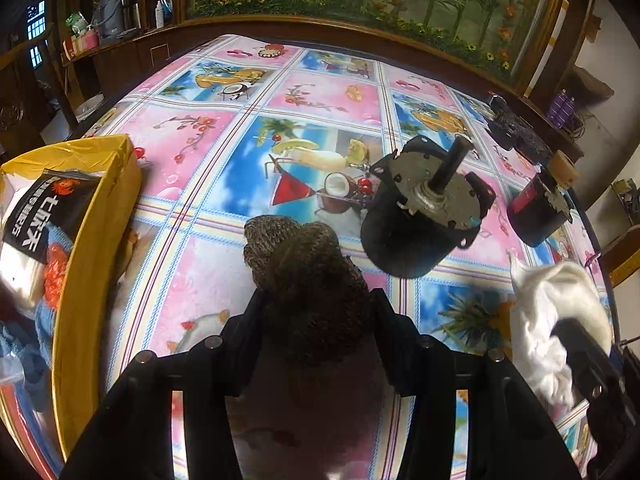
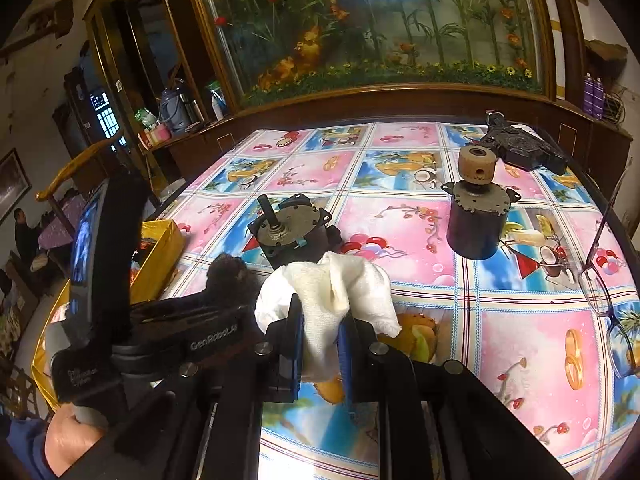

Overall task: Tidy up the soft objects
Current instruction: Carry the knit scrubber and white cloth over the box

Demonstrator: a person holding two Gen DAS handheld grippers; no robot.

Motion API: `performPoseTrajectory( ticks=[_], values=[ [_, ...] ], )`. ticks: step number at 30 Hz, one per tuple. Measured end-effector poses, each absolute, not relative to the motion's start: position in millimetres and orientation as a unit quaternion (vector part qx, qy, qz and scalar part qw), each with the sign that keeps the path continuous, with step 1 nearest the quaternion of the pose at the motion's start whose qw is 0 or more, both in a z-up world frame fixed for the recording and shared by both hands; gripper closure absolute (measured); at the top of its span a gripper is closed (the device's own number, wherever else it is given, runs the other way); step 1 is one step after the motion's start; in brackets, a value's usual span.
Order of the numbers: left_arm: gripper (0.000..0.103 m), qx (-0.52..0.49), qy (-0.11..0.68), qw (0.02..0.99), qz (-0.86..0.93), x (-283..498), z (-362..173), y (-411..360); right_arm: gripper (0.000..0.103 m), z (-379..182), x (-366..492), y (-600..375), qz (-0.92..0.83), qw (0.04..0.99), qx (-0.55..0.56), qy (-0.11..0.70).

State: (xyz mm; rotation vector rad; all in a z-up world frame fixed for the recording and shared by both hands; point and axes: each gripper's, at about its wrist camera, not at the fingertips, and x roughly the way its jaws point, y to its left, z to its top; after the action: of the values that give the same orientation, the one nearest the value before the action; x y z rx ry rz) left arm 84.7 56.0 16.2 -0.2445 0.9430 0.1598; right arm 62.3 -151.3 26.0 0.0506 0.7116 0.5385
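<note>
A table with a bright pink and blue fruit-picture cloth (image 1: 320, 92) stands in front of a big fish tank (image 2: 380, 20).

The left gripper (image 1: 316, 300) squeezes a brown knitted sock (image 1: 296, 256) just beside the yellow box (image 1: 100, 216). The right gripper (image 2: 320, 344) is clamped tight on a white cloth (image 2: 332, 292). Two black motors (image 2: 294, 232) stand on the table behind them.
</note>
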Motion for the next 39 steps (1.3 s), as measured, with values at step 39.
performPoseTrajectory(
  ticks=[39],
  values=[
    [0.054,-0.044,0.382,0.920,0.077,-9,54,43,0.087,35,27,-120,0.301,0.907,-0.023,0.293]
  ],
)
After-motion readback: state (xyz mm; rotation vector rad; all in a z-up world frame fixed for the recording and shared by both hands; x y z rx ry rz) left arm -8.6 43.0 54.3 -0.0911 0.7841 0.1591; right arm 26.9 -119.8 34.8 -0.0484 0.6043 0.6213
